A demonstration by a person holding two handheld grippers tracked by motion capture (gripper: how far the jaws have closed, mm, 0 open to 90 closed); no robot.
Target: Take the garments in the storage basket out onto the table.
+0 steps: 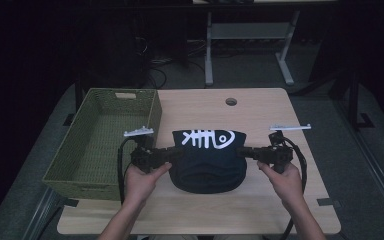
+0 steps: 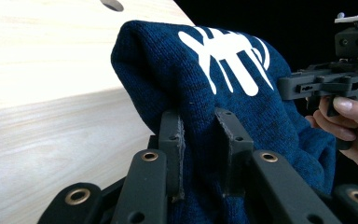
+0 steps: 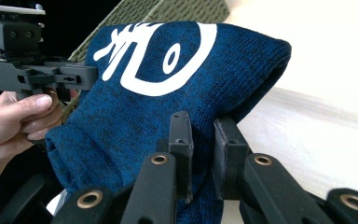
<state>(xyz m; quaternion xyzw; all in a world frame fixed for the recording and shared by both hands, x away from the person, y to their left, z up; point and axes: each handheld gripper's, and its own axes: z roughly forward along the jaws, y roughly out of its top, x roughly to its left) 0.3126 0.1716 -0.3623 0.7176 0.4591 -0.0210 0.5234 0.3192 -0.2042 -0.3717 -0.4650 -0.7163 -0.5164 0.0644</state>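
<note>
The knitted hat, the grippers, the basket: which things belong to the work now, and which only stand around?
In use: dark blue knitted hat with white fishbone print; left gripper and right gripper, each shut on one side of it.

Standing by: green woven basket at the left; wooden table; desk frame behind.

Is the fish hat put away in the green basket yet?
Not yet. Done: the left tool and right tool each pinch a side of the blue knit hat. In hand: it hangs between them over the table. Left: probably carrying it into the green basket beside it.
</note>
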